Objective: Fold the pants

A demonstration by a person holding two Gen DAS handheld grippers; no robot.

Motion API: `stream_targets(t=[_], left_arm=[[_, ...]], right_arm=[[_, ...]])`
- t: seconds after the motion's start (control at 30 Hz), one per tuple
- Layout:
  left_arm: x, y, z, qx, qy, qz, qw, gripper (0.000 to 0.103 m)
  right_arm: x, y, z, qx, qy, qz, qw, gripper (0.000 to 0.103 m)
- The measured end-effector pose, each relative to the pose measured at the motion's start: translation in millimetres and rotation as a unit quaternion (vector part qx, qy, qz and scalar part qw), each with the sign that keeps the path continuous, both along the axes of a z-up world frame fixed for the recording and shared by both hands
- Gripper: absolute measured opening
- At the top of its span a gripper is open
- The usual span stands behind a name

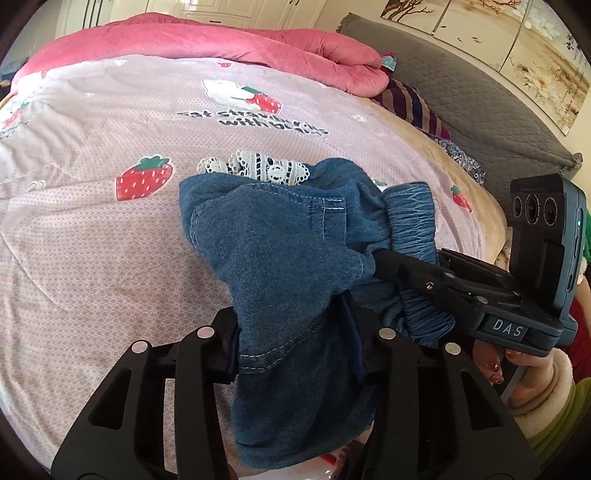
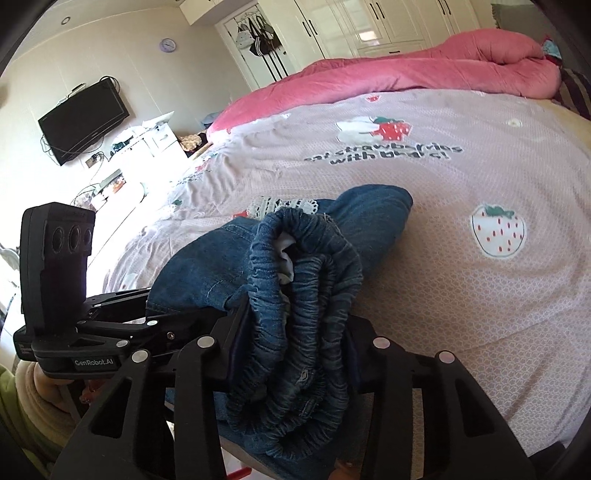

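- The pants (image 1: pixel 280 258), blue denim with a gathered elastic waistband, are bunched on the near part of a bed, held between the two grippers.
- The left gripper (image 1: pixel 299 347) has its jaws clenched on a fold of the denim; part of the cloth hangs below it.
- The right gripper (image 2: pixel 291 354) has its jaws clamped on the ruched waistband (image 2: pixel 314 295).
- A white lace piece (image 1: pixel 258 166) lies on the bed just behind the pants.
- The bed sheet (image 1: pixel 92 240) is pale pink with printed strawberries and dark lettering, lightly creased.
- A pink quilt (image 1: pixel 207 44) is heaped along the far side of the bed.
- A grey padded headboard (image 1: pixel 480 110) stands at one end, with a striped cloth (image 1: pixel 410 107) near it.
- In the right wrist view a black television (image 2: pixel 85 122) hangs on a pale wall, white wardrobes (image 2: pixel 388 26) line the back, and bags (image 2: pixel 258 33) hang from a door.
- A cluttered white cabinet (image 2: pixel 147 144) stands below the television.
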State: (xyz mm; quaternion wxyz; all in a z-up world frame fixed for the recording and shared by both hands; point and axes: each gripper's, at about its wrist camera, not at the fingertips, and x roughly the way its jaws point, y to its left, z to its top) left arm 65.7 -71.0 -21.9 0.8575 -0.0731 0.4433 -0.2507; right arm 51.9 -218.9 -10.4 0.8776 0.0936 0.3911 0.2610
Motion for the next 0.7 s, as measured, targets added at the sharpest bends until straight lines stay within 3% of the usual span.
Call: stream_targets(t=[0.5,0.7], left_arm=[[22,13,52,0.003,-0.066,0.027,0.9975,0.035],[38,19,61,0.008,-0.077,0.035,0.9963,0.035]], right_arm=[[32,21,47,0.009,-0.067,0.01,0.998,0.039],[52,30,56,0.007,-0.073,0.018,0.997,0.039]])
